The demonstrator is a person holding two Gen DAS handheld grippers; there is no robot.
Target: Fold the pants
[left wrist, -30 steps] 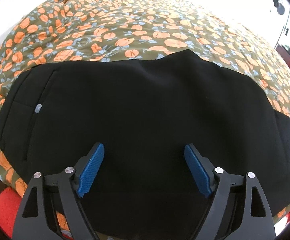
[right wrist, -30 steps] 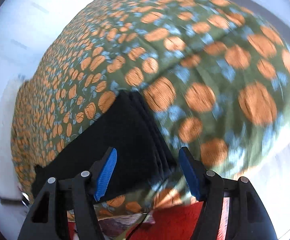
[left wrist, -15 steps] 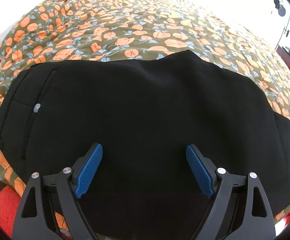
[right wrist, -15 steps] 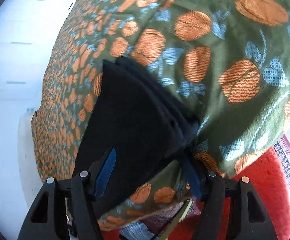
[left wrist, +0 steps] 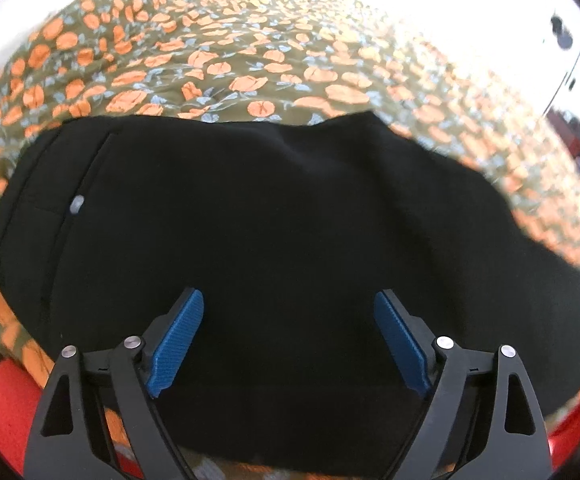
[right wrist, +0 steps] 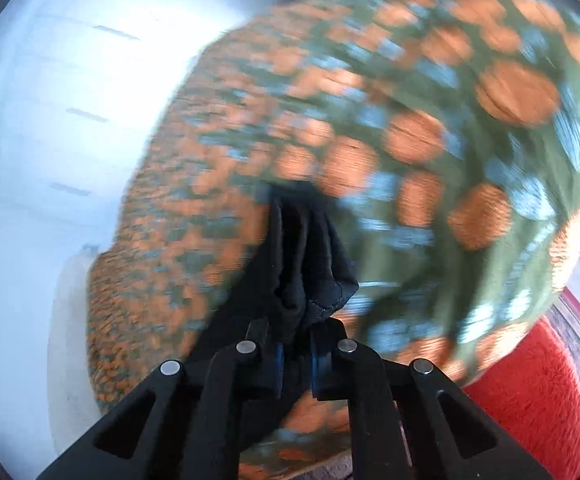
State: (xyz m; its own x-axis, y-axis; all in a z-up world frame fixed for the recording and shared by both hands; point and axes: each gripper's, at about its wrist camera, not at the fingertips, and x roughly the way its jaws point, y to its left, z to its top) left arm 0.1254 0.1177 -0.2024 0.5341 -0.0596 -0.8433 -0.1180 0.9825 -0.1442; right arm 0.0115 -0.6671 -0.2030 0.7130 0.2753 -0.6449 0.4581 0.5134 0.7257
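Black pants (left wrist: 270,220) lie flat on a bed with a green cover printed with orange fruit (left wrist: 250,52). The waist end with a pocket and a pale button (left wrist: 77,204) is at the left in the left wrist view. My left gripper (left wrist: 289,336) hovers over the near edge of the pants, jaws wide open, nothing between the blue pads (left wrist: 178,336). In the right wrist view, my right gripper (right wrist: 296,354) is shut on the bunched hem end of the pants (right wrist: 306,264), whose layers stick out past the fingers.
A red rug (right wrist: 538,408) covers the floor beside the bed at the lower right of the right wrist view. White wall or cabinet fronts (right wrist: 50,120) stand to the left. A dark stand with lamps (left wrist: 566,40) is at the far right of the left wrist view.
My right gripper closed on the leg end of the pants and turned; the cloth now bunches between its pads. The left gripper stayed open and hardly moved.
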